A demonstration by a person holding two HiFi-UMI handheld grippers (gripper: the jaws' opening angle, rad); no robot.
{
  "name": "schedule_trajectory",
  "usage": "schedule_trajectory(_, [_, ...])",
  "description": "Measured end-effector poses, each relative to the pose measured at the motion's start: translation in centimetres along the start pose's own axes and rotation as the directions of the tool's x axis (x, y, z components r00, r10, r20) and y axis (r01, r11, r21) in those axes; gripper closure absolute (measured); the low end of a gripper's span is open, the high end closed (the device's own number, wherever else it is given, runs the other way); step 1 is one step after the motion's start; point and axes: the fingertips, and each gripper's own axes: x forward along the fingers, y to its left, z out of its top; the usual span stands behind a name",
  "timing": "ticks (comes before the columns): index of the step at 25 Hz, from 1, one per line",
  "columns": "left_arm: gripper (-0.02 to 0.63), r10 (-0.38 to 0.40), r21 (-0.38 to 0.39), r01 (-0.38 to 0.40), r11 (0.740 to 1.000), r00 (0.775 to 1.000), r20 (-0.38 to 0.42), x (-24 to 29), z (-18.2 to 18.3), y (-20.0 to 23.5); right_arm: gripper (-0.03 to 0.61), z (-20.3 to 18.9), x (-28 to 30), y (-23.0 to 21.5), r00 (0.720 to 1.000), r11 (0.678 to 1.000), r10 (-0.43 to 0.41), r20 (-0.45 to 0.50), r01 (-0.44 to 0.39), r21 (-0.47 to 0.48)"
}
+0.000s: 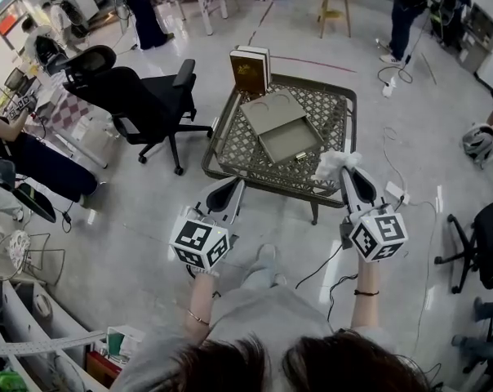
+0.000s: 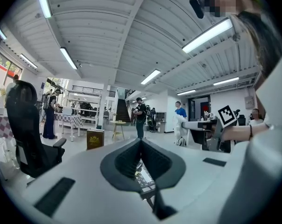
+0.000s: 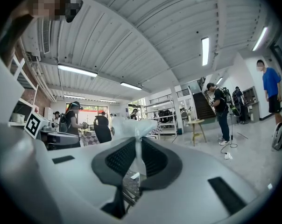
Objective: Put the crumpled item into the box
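Right jaws: the right gripper has its jaws pinching a crumpled white item, which bunches out past the tips.
Left jaws: the left gripper has its jaws pressed together with nothing between them.
Item's place: the crumpled white item is in the air over the near right edge of the lattice table, not yet over the box.
Left gripper's place: it hangs off the table's near edge, at 7 o'clock from the box.
Step in hand: judged as carrying the item to the box; the pick-up looks done and the drop is still to do.
Next move: it likely calls for taking the item toward 10 o'clock until it is over the open tray, lowering it there, then spreading the right jaws.
Box: the grey open box sits at the table's middle. Its tray looks empty apart from a small pale bit at its near wall, too small to name.
Lid: the grey lid lies flat at 11 o'clock, touching the tray.
Other container: a brown upright case stands at the table's 12 o'clock edge; its contents can't be seen.
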Motion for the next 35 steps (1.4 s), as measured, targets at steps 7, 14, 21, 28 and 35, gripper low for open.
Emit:
schedule_trajectory(7, [0.597, -0.012, -0.015, 0.012, 1.000, 1.000, 0.008, 3.2, 0.1, 3.2, 0.522, -0.2, 3.7, -1.3, 1.000, 1.000, -0.009, -0.008, 0.009, 0.001])
schedule_trajectory(14, [0.597, -0.065, -0.019, 0.065, 0.998, 0.998, 0.018, 7.8, 0.9, 5.5, 0.522, 0.0, 7.7, -3.0, 1.000, 1.000, -0.015, 0.000, 0.015, 0.028])
schedule_trajectory(21, [0.597, -0.106, -0.025, 0.106, 0.994, 0.994, 0.015, 11.1, 1.0, 7.4, 0.522, 0.1, 10.8, -3.9, 1.000, 0.999, -0.011, 0.011, 0.011, 0.053])
schedule_trajectory(28, [0.597, -0.150, -0.029, 0.150, 0.988, 0.989, 0.008, 13.4, 0.7, 8.3, 0.522, -0.5, 12.3, -4.8, 0.999, 0.997, -0.042, 0.008, 0.042, 0.067])
schedule_trajectory(35, [0.597, -0.160, -0.048, 0.160, 0.986, 0.987, -0.011, 14.7, -0.1, 9.5, 0.522, -1.4, 13.7, -5.5, 0.998, 0.995, -0.062, -0.012, 0.063, 0.082])
